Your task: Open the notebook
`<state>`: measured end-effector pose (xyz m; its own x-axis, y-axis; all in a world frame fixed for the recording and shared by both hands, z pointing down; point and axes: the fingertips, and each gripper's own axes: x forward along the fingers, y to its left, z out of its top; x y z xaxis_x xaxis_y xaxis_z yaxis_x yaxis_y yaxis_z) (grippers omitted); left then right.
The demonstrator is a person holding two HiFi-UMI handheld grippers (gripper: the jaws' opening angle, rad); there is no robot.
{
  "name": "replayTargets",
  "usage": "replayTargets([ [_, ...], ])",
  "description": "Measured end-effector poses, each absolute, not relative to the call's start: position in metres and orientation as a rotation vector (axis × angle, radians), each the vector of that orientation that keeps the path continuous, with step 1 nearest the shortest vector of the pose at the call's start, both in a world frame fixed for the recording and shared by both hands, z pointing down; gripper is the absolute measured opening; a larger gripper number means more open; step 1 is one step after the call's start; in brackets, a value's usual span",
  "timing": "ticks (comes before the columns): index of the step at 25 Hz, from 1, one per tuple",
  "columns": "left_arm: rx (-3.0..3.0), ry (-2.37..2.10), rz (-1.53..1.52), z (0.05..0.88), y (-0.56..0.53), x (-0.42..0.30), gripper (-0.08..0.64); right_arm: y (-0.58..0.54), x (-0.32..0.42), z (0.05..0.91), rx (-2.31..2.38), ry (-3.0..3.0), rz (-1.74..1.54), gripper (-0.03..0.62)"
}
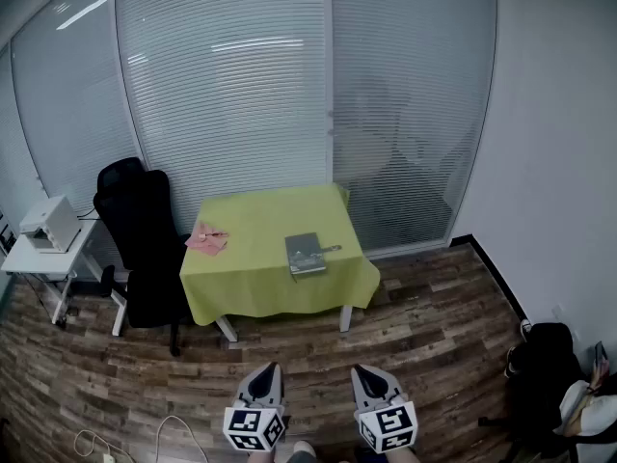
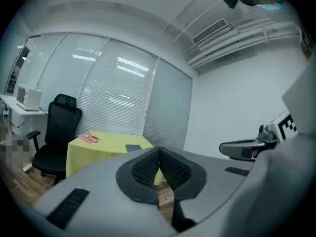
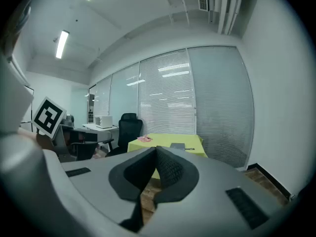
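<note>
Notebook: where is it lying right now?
In the head view, the notebook lies on the right half of the green table, a pen at its right side.

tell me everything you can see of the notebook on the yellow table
The notebook is a small rectangle with a grey cover. It is closed and lies flat on the yellow-green tablecloth, right of the middle and toward the near edge. A thin dark thing, perhaps a pen, juts out at its right edge. Nothing else touches it. Cover details are too small to tell.
</note>
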<state>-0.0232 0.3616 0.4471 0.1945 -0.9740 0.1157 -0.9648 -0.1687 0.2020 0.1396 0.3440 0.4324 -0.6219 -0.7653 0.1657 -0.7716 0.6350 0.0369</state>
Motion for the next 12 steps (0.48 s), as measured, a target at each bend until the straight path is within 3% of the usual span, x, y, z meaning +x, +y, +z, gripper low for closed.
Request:
replayTargets([
  [12, 2.137, -1.923, -0.075, 0.458, 0.374, -0.044, 0.025, 0.346, 0.151, 0.44, 1.285, -2.664, 0.055, 0.012],
])
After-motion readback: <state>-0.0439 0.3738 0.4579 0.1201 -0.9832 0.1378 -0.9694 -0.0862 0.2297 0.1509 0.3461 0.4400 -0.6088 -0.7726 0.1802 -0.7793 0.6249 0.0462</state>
